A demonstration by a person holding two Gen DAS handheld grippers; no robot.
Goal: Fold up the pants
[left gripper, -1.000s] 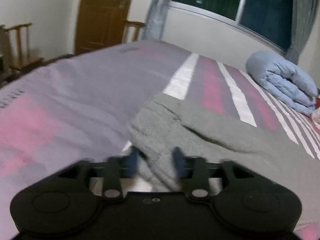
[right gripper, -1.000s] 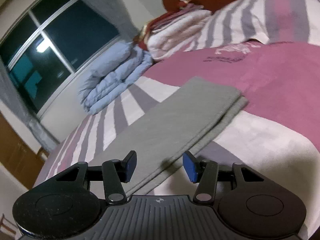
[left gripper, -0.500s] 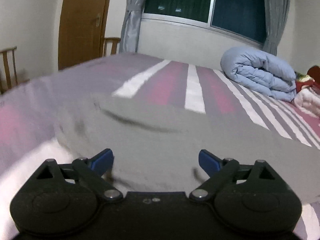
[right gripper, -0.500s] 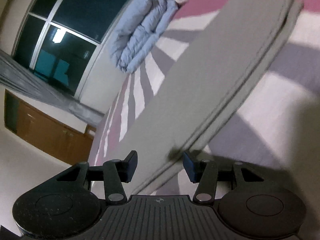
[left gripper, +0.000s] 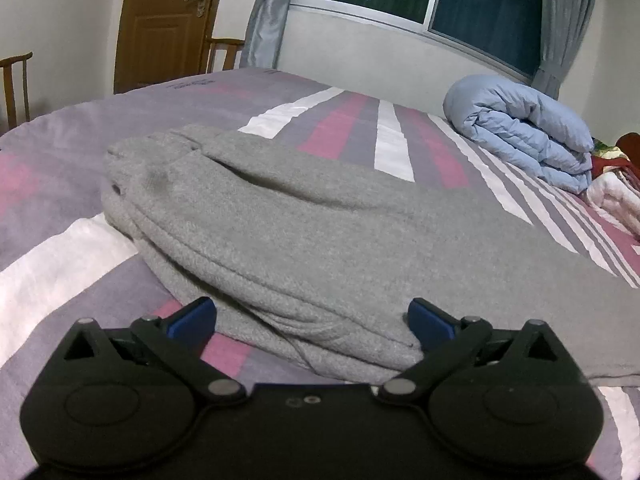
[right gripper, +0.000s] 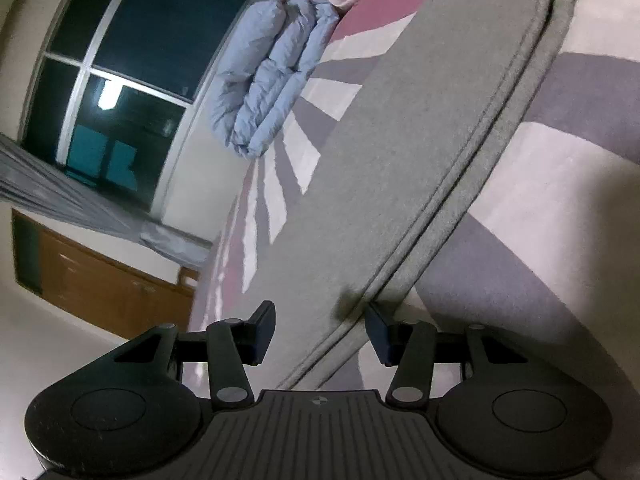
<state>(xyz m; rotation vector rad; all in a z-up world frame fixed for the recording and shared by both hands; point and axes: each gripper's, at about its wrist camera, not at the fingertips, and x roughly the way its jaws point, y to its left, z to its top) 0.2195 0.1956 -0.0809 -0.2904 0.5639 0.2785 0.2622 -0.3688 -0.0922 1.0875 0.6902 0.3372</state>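
Grey pants [left gripper: 320, 232] lie folded lengthwise on the striped bed [left gripper: 60, 264]. Left tongs [left gripper: 311, 318] gape wide at the bunched waistband, holding nothing. Right tongs [right gripper: 320, 326] (view tilted) straddle the pants' edge, parted and not gripping it.

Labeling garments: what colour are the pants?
Plain heather grey, no pattern. The pants show best in the left wrist view.

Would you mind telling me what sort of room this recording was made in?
Most likely a bedroom in a home: the grey pants lie on a bed with a striped sheet, a rolled blue duvet sits near the curtained window, and a wooden door stands behind.
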